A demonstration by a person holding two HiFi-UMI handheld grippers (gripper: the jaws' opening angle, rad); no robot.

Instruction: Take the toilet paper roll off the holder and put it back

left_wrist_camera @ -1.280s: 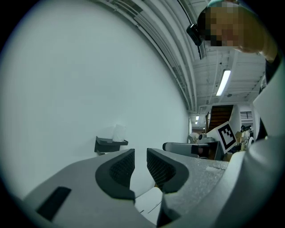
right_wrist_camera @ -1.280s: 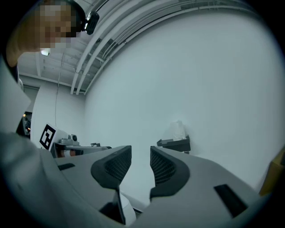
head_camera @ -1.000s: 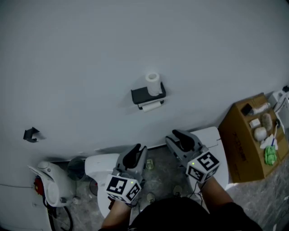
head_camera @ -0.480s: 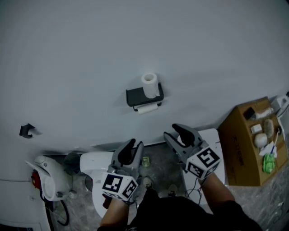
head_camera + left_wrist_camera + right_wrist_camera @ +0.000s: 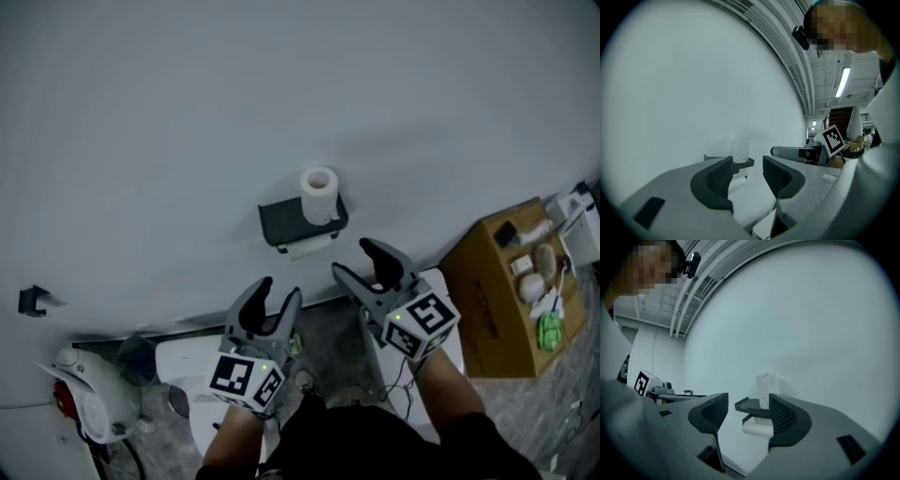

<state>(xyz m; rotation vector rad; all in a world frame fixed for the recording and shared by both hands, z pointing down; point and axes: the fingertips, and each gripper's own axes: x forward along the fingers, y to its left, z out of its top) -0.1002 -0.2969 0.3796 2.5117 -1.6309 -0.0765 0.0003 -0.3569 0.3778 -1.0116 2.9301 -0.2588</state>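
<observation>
At the far left, a small black hook [image 5: 33, 300] sits on the pale wall [image 5: 187, 112]. The left tool [image 5: 279, 291] is held low, well apart from the wall. Its jaws have just been opening and now stand apart, released, with nothing between the pads.

Above it, the dark grey holder with a flat shelf [image 5: 281, 222] is fixed to the wall. A white toilet paper roll [image 5: 319, 194] stands upright on the right end of this shelf. A second white roll [image 5: 307, 247] hangs just under the shelf.

The right tool [image 5: 353, 258] is below the holder and a little to its right, near but not touching. Its jaws have also just been opening, and they are empty. At the far right stands a brown cardboard box [image 5: 497, 281].

I judge that the roll is light and soft, with a hollow core, so a hard squeeze would dent it. The upright one can also tip over easily. It seems best to take it by its round sides at middle height, with gentle pressure only.
</observation>
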